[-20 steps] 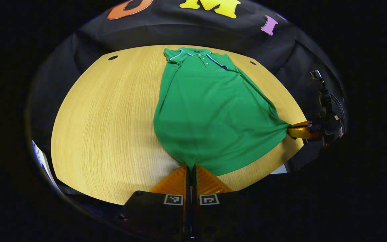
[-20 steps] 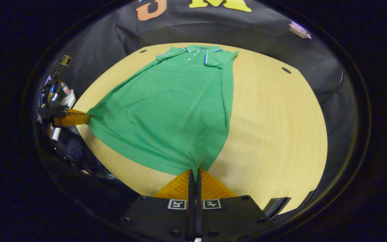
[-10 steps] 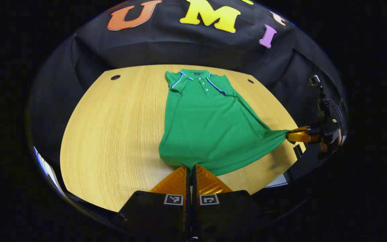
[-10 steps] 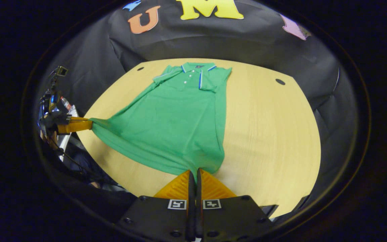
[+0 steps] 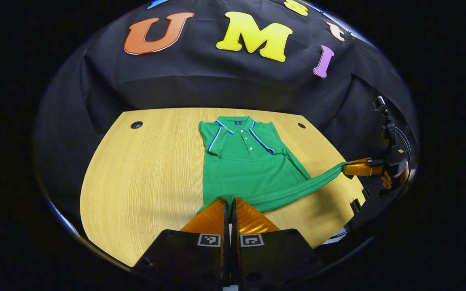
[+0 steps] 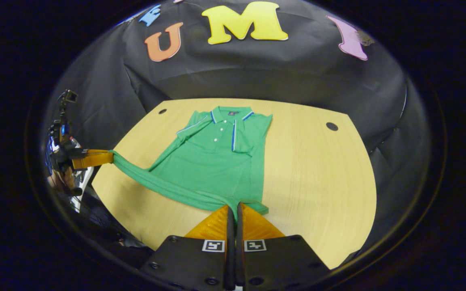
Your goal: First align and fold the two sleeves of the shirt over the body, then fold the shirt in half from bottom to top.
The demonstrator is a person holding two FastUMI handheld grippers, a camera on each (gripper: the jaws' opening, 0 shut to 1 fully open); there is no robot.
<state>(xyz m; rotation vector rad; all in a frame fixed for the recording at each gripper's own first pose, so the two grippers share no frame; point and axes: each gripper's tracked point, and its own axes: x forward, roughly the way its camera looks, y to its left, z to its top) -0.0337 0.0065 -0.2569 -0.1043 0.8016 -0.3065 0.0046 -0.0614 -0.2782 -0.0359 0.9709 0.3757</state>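
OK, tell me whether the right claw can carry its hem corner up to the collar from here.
Probably yes. The right claw is shut on the shirt hem, and bare table and flat cloth lie before the collar.

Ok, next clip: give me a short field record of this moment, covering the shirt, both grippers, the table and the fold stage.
shirt: green polo shirt, collar toward the booth wall, both sleeves folded over the body
hem: lifted off the table, stretched between the two grippers
left gripper: shut on the shirt at one hem corner
right gripper: shut on the shirt at the other hem corner
table: wooden table, upper half of the shirt lying flat on it
fold stage: sleeves done; bottom-to-top fold under way, hem not yet laid at the collar
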